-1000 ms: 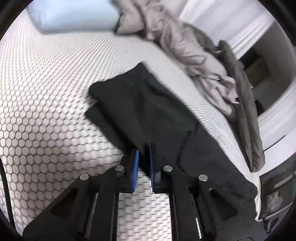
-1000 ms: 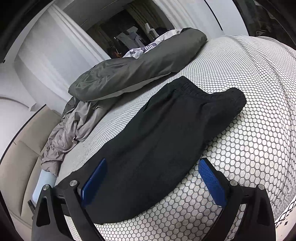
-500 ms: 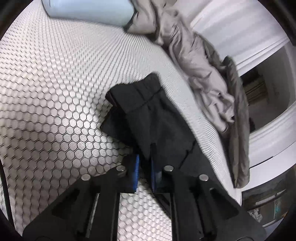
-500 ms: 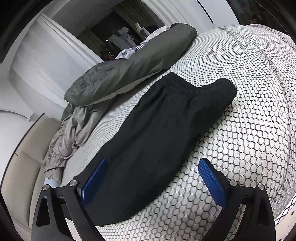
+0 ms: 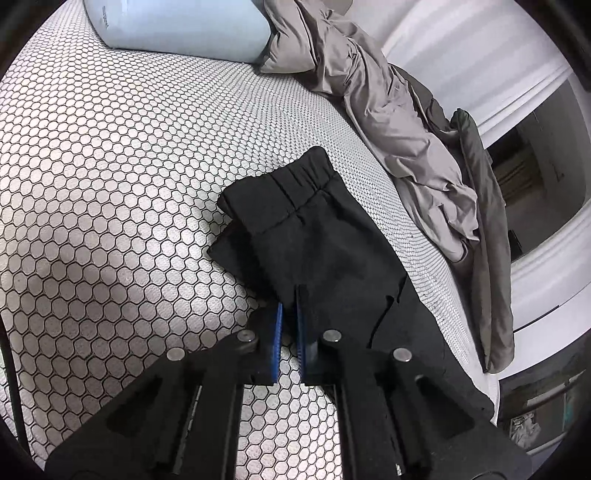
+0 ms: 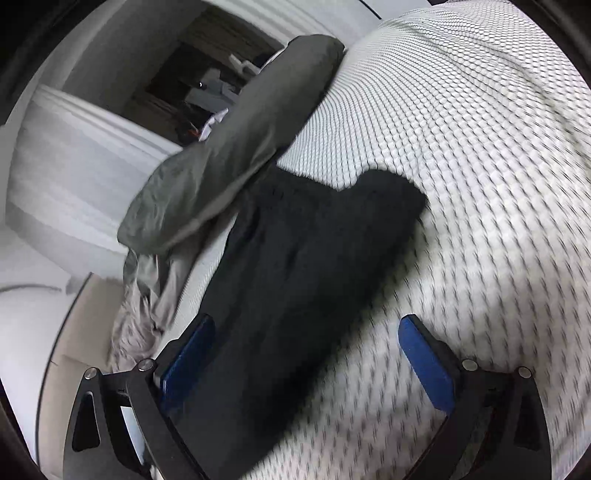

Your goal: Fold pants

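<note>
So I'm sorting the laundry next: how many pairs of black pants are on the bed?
1. The black pants lie stretched along the bed, beside the rumpled grey bedding. More could be buried under that bedding.

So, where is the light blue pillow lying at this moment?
In the left wrist view, the light blue pillow lies at the top left on the white honeycomb-patterned mattress, beside the crumpled grey sheet, beyond the black pants.

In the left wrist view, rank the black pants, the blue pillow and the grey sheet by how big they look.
1. Black pants, nearest the camera, so likely flattered.
2. Grey sheet.
3. Blue pillow, cut off by the frame edge, so its rank is unsure.
</note>
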`<state>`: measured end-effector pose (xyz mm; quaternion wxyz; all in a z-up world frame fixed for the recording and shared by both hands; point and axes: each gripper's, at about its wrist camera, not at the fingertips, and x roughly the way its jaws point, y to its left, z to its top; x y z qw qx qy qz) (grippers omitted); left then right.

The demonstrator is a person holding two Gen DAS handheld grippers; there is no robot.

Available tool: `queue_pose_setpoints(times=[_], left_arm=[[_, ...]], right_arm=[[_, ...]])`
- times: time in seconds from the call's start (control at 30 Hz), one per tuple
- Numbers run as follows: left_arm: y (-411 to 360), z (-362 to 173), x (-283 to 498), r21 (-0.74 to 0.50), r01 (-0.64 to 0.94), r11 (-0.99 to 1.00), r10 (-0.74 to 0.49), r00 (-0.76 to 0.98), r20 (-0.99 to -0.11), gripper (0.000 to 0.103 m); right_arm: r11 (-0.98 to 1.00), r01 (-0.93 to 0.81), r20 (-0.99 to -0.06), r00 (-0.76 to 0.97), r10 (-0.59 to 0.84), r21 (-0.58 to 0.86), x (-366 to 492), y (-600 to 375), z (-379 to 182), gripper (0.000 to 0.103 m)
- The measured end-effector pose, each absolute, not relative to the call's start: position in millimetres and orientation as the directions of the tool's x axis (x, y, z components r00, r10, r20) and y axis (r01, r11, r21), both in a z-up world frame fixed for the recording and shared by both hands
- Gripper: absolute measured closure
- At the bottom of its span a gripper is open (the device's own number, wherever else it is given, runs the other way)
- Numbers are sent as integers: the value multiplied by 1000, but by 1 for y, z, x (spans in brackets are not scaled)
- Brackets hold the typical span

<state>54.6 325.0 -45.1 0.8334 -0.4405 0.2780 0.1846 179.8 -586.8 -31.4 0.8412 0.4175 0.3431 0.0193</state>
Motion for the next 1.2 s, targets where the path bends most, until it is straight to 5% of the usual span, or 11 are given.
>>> queue_pose_setpoints(times=[0.07, 0.1, 0.2, 0.37, 0.5, 0.57, 0.67, 0.7, 0.8, 1.03, 1.2], left_arm=[[325, -42, 47, -647, -539, 538, 53, 788, -613, 101], [325, -38, 40, -654, -527, 542, 48, 797, -602, 101], [312, -17, 26, -638, -488, 596, 55, 817, -574, 101], [304, -14, 8, -593, -506, 626, 63, 791, -609, 101], [309, -37, 8, -548, -557, 624, 34, 720, -693, 101], [309, -35, 4, -550, -552, 627, 34, 725, -688, 100], [309, -29, 1, -569, -540, 620, 43, 748, -663, 100], [310, -31, 1, -580, -541, 609, 40, 752, -658, 100], [316, -42, 6, -606, -552, 573, 19, 748, -663, 100], [319, -43, 20, -607, -553, 570, 34, 755, -655, 101], [309, -23, 2, -523, -570, 634, 101, 731, -675, 101]], right_arm=[[651, 257, -559, 770, 309, 714, 187, -588, -30, 32], [668, 258, -569, 766, 298, 698, 190, -587, -27, 73], [620, 254, -524, 798, 299, 742, 178, -590, -14, 86], [728, 238, -527, 827, 195, 643, 144, -588, 26, 95], [705, 387, -692, 693, 203, 594, 151, -597, -26, 94], [668, 388, -677, 697, 238, 635, 155, -601, -37, 93], [626, 354, -622, 732, 277, 695, 155, -602, -28, 77], [607, 339, -596, 750, 286, 719, 155, -602, -27, 60], [549, 311, -538, 780, 319, 776, 158, -600, -33, 56], [630, 328, -581, 776, 244, 704, 169, -591, -27, 89], [678, 324, -579, 795, 184, 660, 128, -595, 1, 91]])
